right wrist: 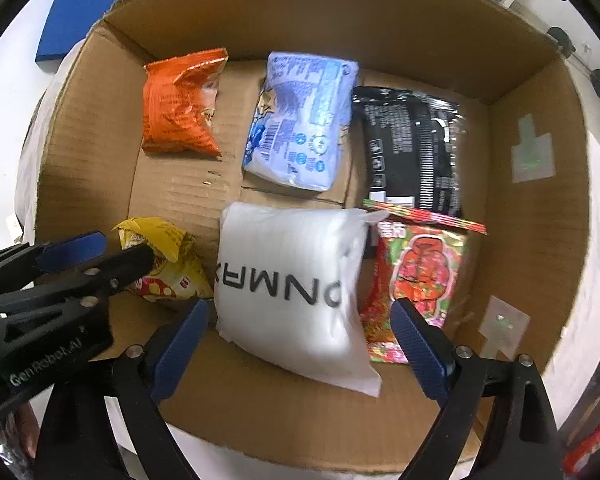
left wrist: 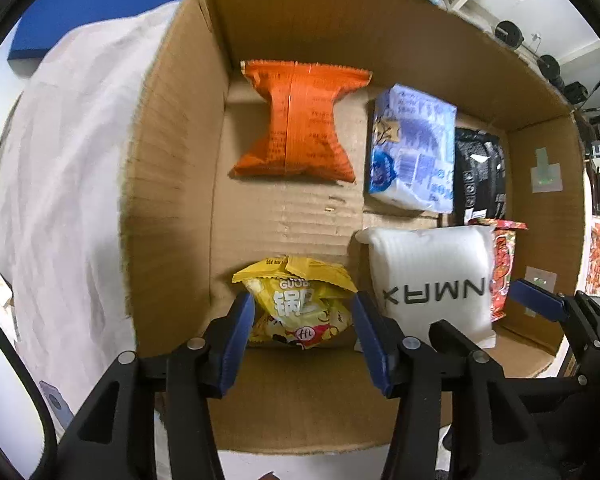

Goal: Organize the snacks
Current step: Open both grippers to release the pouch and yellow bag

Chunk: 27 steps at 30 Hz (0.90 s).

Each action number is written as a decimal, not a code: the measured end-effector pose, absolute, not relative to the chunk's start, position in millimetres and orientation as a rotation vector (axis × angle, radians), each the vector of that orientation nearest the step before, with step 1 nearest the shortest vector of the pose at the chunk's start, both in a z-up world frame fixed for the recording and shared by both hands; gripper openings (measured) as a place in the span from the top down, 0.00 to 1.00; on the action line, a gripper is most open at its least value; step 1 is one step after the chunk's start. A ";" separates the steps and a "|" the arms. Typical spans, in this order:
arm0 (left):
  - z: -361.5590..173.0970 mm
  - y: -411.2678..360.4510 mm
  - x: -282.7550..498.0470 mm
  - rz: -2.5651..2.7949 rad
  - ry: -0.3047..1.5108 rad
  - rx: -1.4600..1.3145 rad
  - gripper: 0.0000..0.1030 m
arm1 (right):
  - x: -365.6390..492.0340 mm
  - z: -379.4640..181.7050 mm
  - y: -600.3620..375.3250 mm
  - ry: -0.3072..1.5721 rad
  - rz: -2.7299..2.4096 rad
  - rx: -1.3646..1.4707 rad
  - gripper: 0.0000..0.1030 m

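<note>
Six snack bags lie in two neat rows inside the brown cardboard box [right wrist: 540,208]. The left gripper [left wrist: 302,322] has let go of the crinkly yellow snack bag [left wrist: 300,308]; its blue pads sit just beside it. The right gripper [right wrist: 300,320] stands wide open around the puffy white bag [right wrist: 296,284], so both bags rest in the front row.

The white foam pouch [right wrist: 292,288] carries large dark letters, seen upside down, of which "NMAX" shows in the left wrist view and "ONMAX" in the right. The yellow snack bag [left wrist: 296,308] shows "GUOB", cut off by a fold, above big white Chinese characters. The left claw [right wrist: 100,258] bears "GenRobot.AI" in pale print on its black body. Small print covers the orange packet [left wrist: 296,124], the blue packet [right wrist: 300,124] and the black packet [right wrist: 412,152], too fine to read.
</note>
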<state>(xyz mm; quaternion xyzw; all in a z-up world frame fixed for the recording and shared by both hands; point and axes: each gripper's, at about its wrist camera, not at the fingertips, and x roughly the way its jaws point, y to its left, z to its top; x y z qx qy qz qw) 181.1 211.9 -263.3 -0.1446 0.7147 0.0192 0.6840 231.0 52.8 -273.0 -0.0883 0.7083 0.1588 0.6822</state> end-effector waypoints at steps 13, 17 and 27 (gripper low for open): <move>-208.6 215.3 168.6 0.106 1.424 -0.267 0.07 | 223.0 -238.1 10.0 1.527 0.266 -0.157 0.00; -192.6 209.9 161.5 0.114 1.385 -0.253 0.04 | 211.8 -216.2 3.8 1.508 0.251 -0.141 0.00; -93.7 177.0 114.3 0.113 1.217 -0.187 0.04 | 169.6 -129.4 -26.3 1.387 0.258 -0.124 0.00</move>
